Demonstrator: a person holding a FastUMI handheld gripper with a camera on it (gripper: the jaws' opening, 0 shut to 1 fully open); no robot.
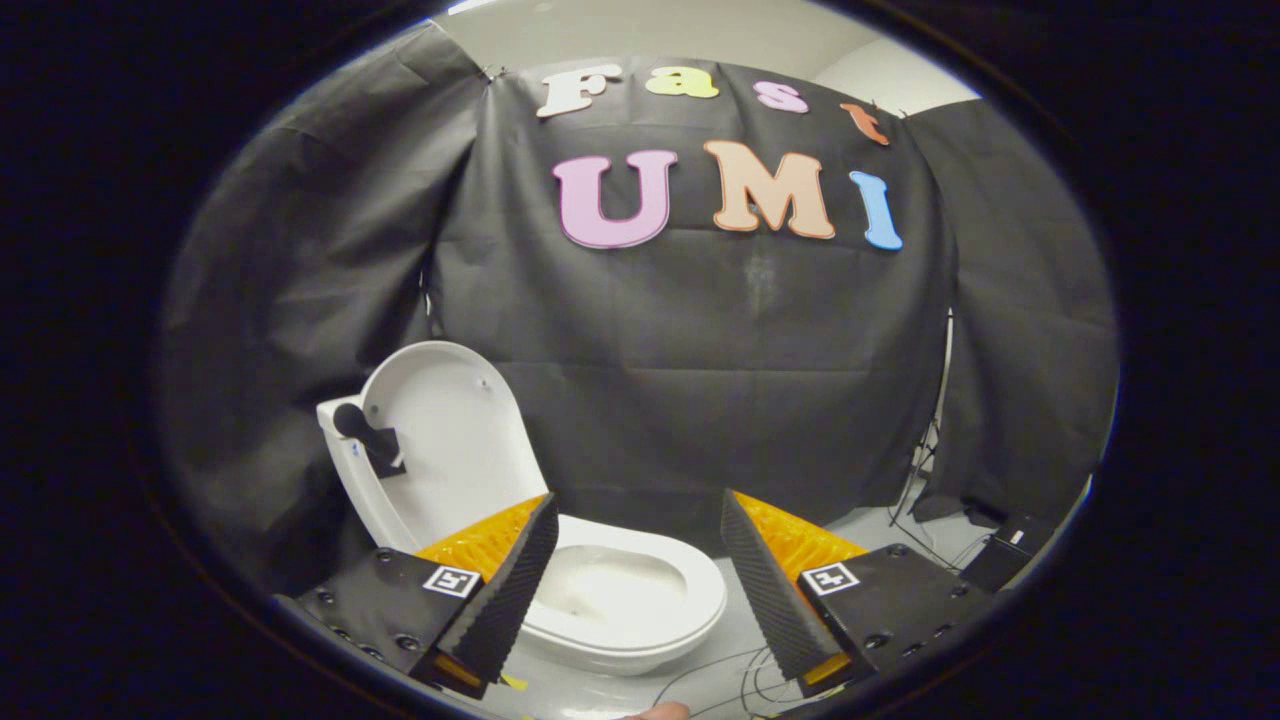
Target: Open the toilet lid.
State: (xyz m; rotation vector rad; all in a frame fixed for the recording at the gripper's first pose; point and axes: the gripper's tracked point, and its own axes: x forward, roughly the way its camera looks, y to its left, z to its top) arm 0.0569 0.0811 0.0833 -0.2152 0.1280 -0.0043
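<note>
Plainly the tongs [640, 575] stand spread wide with nothing between the ridged, wedge-shaped fingers, which suggests the job is done and they have let go. Just ahead of them, showing through the gap, sits the glossy white toilet seat [640, 610] and bowl. Beyond the left finger the smooth rounded toilet lid [455, 450] stands upright, leaning back against the tank [340, 455].

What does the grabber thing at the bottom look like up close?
The gripper has two wedge-shaped fingers with ridged, zigzag inner faces. Each finger sits on a flat black block studded with round screws, and each block carries a small square black-and-white marker sticker. The fingers stand wide apart, with nothing between them.
</note>
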